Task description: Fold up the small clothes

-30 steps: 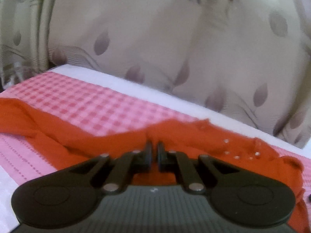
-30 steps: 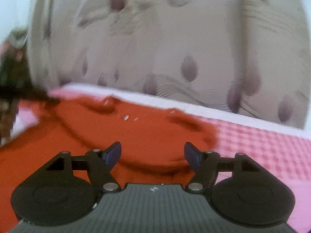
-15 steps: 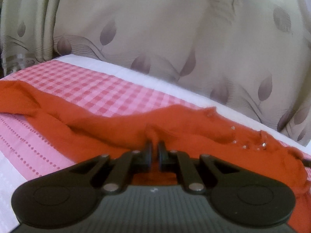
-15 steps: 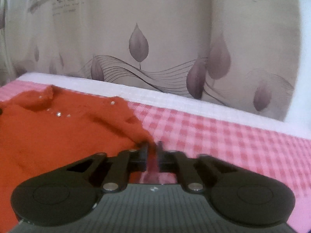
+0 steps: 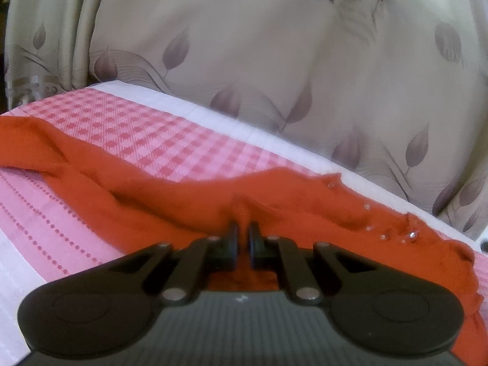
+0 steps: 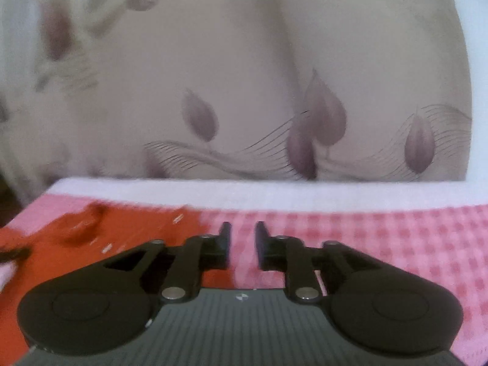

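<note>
The orange top [image 5: 170, 201] lies spread on the pink checked bedcover [image 6: 381, 238], the left claw [image 5: 242, 238] still pinching a ridge of it while the right claw [image 6: 243, 244] has just let go and parted, so that side looks laid down.

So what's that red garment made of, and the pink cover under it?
The garment looks like a soft matte knit, maybe wool or acrylic: it bunches into thick folds where the left tongs pinch it. The cover looks like thin woven cotton, going by its flat checked weave.
</note>
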{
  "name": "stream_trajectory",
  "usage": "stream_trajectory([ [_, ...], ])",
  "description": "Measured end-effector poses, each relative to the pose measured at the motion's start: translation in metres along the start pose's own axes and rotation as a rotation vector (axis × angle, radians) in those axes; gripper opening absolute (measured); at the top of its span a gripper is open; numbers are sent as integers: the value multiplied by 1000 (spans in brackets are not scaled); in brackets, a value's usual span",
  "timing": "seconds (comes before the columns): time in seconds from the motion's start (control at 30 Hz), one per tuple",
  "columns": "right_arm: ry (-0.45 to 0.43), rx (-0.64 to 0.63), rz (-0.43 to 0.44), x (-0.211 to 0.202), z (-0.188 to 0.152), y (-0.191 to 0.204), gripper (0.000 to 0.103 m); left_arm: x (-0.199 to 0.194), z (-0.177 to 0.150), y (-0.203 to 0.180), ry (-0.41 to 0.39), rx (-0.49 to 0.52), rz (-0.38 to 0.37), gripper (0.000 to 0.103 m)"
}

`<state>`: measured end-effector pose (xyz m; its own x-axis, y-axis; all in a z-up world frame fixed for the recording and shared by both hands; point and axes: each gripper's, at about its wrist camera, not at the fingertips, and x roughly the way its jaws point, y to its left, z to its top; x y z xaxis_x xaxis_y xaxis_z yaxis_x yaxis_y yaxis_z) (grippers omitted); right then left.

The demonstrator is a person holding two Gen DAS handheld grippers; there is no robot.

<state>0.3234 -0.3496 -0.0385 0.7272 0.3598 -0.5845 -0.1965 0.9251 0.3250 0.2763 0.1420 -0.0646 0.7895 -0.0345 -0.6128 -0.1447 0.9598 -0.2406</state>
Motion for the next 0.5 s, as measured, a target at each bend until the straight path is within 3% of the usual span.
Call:
stream_trajectory([
  [0.13,99,-107,9,9,-14,5,27,0,0,0,-3,4,1,9],
  [0.33,153,-171,37,39,-10,9,29,-1,0,0,-3,7,2,9],
  [0.43,100,-211,-32,40,-4,14,5,-1,0,0,-3,9,1,9],
  [0.5,64,-224,-72,45,3,14,5,-1,-1,-1,-6,13,1,9],
])
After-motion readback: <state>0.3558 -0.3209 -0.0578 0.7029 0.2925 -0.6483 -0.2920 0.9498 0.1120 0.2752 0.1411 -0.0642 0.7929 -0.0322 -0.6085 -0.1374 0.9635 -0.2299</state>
